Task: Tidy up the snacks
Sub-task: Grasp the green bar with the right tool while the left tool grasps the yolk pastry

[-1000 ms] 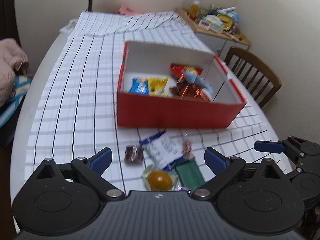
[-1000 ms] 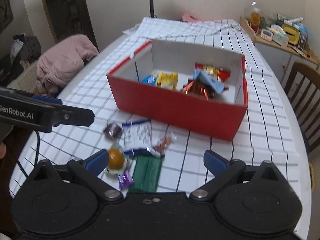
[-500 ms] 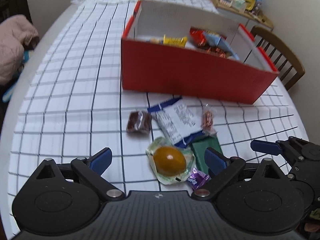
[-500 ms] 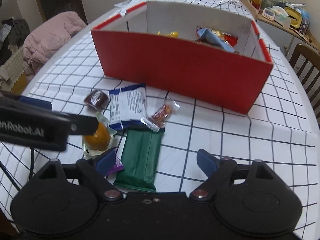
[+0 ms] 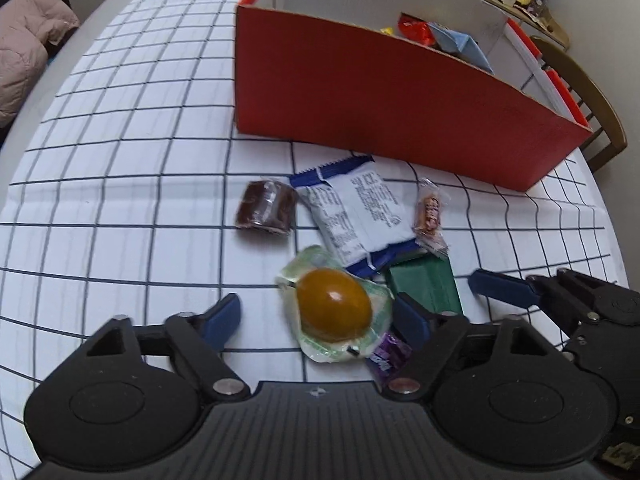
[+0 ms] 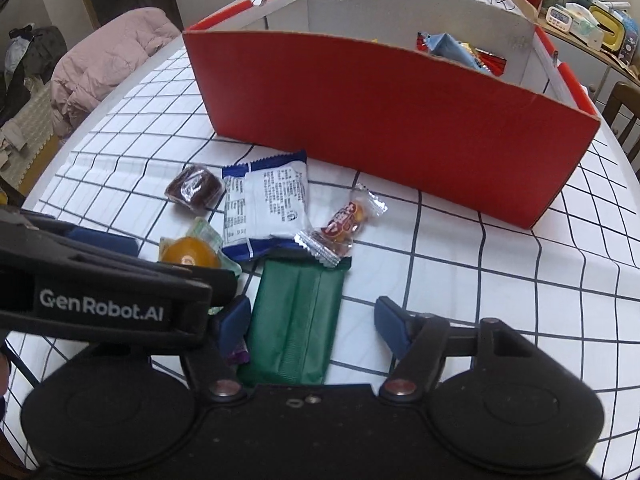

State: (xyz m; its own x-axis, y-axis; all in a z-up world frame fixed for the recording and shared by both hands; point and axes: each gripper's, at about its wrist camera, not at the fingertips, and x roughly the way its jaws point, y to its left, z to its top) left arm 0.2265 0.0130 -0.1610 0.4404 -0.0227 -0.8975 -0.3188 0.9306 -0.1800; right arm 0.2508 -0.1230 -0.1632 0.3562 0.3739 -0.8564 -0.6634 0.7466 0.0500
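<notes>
Two grippers: both low over the loose snacks on the checked tablecloth (image 5: 120,160), in front of the red box (image 5: 380,92).
Left gripper (image 5: 316,316): jaws have just been closing, part open — the orange jelly cup (image 5: 334,310) sits between the pads, not pressed.
Right gripper (image 6: 310,326): jaws have just been closing, part open, astride the green bar (image 6: 298,320), pads clear of it.
Other loose snacks: white-and-blue packet (image 6: 266,208), brown cake (image 6: 194,189), small red candy (image 6: 344,222), purple sweet (image 5: 388,356).
Box contents: blue and red wrappers — rest hidden by the front wall.
</notes>
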